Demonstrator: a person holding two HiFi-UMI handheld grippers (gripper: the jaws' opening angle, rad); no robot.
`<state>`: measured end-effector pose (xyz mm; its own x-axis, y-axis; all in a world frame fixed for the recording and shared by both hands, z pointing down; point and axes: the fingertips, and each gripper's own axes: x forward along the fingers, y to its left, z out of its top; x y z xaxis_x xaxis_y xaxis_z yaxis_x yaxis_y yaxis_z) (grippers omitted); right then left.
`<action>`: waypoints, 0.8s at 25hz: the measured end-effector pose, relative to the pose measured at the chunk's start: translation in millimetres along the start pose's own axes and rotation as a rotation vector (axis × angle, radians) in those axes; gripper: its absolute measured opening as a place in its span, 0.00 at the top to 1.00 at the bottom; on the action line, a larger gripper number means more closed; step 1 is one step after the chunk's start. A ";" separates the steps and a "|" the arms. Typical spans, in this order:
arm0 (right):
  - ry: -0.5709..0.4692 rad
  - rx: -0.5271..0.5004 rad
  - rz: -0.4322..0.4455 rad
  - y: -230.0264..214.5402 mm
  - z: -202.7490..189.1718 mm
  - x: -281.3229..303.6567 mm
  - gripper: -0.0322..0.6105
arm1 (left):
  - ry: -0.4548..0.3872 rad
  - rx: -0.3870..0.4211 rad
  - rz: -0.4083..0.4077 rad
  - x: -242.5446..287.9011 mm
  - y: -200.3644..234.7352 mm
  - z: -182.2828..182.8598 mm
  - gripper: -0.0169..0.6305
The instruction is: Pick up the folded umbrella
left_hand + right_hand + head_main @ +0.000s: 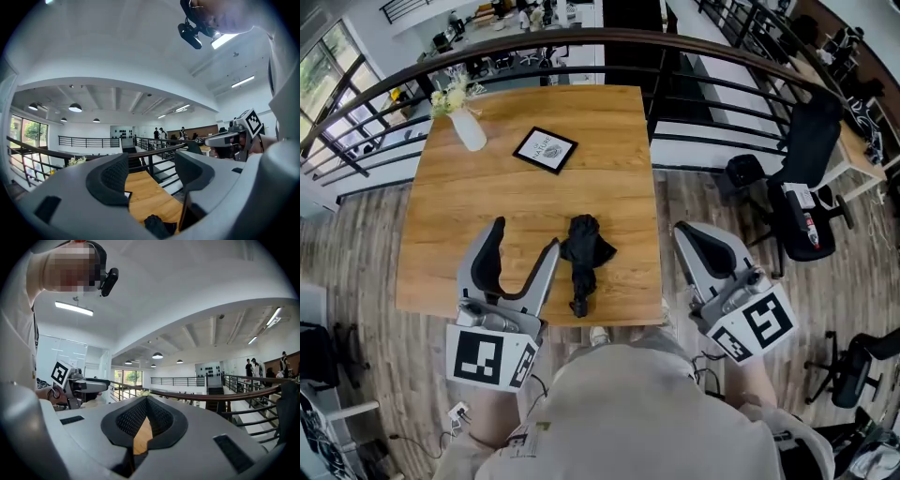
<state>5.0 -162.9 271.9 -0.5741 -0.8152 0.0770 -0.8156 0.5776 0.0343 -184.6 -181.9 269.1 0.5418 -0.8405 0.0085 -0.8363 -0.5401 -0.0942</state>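
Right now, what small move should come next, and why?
Probably slide the left gripper sideways over the folded umbrella. Its jaws stand open and empty, the umbrella lies untouched on the table just beside it, and the right gripper is shut.

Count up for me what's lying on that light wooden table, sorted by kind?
Umbrellas: 1, the black folded umbrella
Vases: 1, the white vase with pale flowers
Framed cards: 1, the black-framed white card
Total: 3 things on the wooden table
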 end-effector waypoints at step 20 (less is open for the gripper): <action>0.092 0.071 0.414 -98.8 -55.9 82.7 0.90 | 0.237 -0.090 0.227 110.5 -33.8 -65.7 0.49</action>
<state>42.1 -285.0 330.7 -0.8477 -0.5063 0.1582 -0.5227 0.8480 -0.0870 -101.9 -259.4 338.7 0.3148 -0.9209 0.2298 -0.9433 -0.3305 -0.0322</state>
